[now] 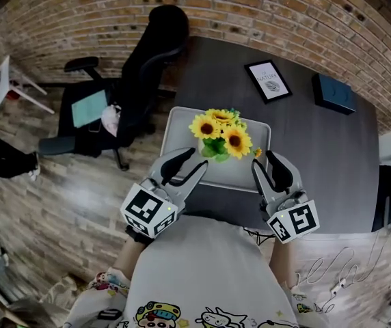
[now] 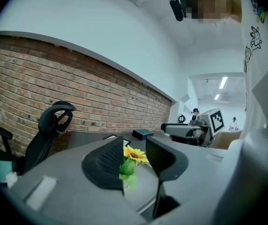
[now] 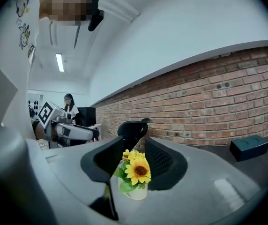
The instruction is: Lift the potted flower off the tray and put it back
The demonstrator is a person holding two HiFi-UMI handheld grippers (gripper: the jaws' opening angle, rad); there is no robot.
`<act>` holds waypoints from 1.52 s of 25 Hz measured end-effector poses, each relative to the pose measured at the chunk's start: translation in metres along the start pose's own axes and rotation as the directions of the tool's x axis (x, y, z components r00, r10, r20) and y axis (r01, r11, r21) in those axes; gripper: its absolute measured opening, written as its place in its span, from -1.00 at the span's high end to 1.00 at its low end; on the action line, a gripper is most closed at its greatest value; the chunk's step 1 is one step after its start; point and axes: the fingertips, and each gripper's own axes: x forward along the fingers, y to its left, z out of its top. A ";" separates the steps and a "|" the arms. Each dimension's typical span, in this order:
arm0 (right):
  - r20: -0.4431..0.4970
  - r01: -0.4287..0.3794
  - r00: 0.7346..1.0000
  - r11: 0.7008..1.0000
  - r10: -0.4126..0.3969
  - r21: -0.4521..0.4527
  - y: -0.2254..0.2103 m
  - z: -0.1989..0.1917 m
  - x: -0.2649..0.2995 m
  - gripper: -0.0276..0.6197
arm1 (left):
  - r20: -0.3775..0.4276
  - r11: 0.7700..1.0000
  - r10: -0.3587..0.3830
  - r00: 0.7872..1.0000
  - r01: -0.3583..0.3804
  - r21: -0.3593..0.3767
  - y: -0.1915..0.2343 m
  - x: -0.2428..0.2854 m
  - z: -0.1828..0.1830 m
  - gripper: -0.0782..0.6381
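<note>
The potted flower (image 1: 221,137), yellow sunflowers with green leaves in a small white pot, stands on the light grey tray (image 1: 179,124) on the dark table. My left gripper (image 1: 199,157) hovers at the tray's near left edge, its jaws apart with nothing between them. My right gripper (image 1: 264,160) hovers at the tray's near right corner, also open and empty. The flower (image 2: 134,154) shows beyond the gap of the left gripper (image 2: 134,142) in the left gripper view. In the right gripper view the flower (image 3: 137,171) stands past the right gripper (image 3: 134,145), apart from its pads.
A black office chair (image 1: 147,53) stands at the table's far left corner. A framed picture (image 1: 268,80) and a dark blue box (image 1: 333,92) lie on the table (image 1: 318,156) behind the tray. A brick wall runs along the back.
</note>
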 end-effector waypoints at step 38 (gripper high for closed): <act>-0.006 0.105 0.994 0.992 -0.105 0.064 0.000 -0.013 -0.020 0.91 | -0.038 0.999 0.045 0.998 -0.044 0.022 0.015 -0.014 -0.008 0.78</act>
